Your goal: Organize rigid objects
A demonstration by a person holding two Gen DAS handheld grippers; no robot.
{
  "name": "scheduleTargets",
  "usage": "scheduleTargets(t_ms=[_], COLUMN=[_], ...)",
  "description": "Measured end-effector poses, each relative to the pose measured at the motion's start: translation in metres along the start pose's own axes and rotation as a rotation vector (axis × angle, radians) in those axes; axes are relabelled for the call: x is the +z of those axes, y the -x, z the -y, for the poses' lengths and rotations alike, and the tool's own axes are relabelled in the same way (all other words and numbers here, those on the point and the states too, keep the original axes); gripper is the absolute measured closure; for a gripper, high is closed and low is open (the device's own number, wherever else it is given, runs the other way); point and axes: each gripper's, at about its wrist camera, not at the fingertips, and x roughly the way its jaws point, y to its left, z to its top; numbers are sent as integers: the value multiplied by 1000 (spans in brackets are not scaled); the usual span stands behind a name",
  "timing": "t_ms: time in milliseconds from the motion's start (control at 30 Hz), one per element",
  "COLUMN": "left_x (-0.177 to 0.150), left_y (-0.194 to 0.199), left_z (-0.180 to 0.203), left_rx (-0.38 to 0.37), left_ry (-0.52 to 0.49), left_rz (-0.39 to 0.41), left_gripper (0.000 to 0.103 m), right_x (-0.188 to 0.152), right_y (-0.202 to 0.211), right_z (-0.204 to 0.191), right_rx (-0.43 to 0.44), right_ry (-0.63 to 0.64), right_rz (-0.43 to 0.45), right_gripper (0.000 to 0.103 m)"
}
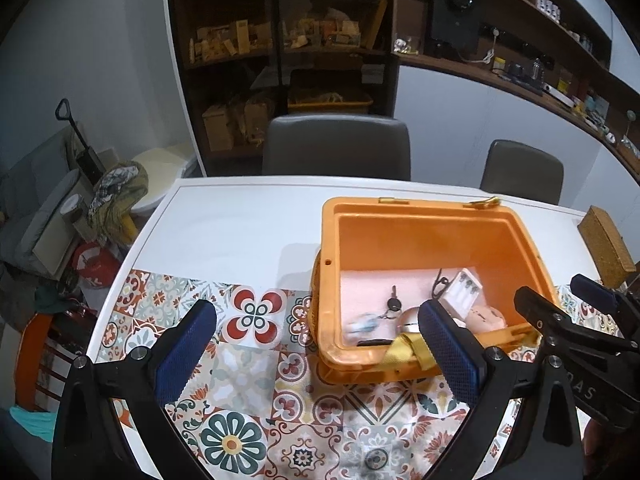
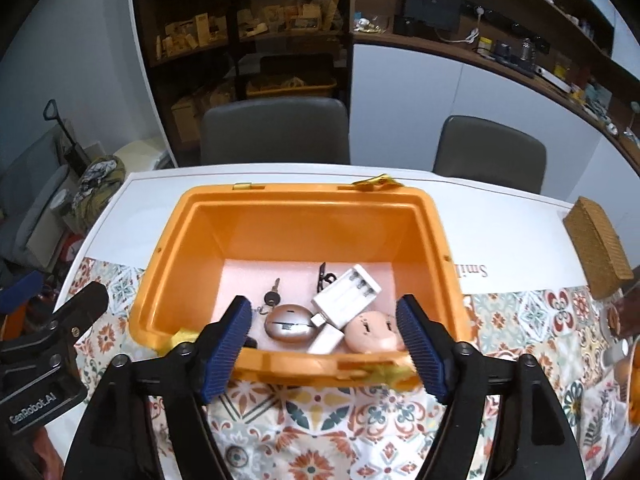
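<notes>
Both grippers spread wide, holding nothing — right gripper [image 2: 324, 344] hangs over the near rim of the orange box [image 2: 432, 240], left gripper [image 1: 316, 344] off to its left above the patterned cloth [image 1: 248, 376]. Everything's in the box on the pink liner: key [image 2: 274, 294], silver mouse [image 2: 289, 322], white charger [image 2: 347, 292], pink round thing [image 2: 374, 330] (blurry, probably another mouse). Risk: items touch, so grabbing the charger could drag its neighbours. Charger's long axis runs near-left to far-right, plug end nearest.

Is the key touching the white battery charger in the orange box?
Apart. The right wrist view shows the key lying left of the white battery charger, with bare pink lining plainly visible between them on the orange box floor.
</notes>
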Motion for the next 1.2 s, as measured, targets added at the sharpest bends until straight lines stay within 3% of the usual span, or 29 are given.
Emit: scheduleTargets(t_ms=[333,700,900,1200], left_x=[-15,-46,-63,-85], left_y=[41,67,75,84], left_z=[12,21,25,26], left_rx=[-37,-63,-26,-52], left_ry=[-38,-87,-125,-118], left_rz=[30,27,33,2], left_gripper=[0,0,0,0], right_x=[-24,-61,-78,-102], right_y=[52,87,101,115], right_z=[19,30,32,30], right_rx=[-10,-36,-47,-58], right_ry=[-39,-48,-51,-30], right_rz=[46,50,50,41], right_gripper=[13,13,13,13])
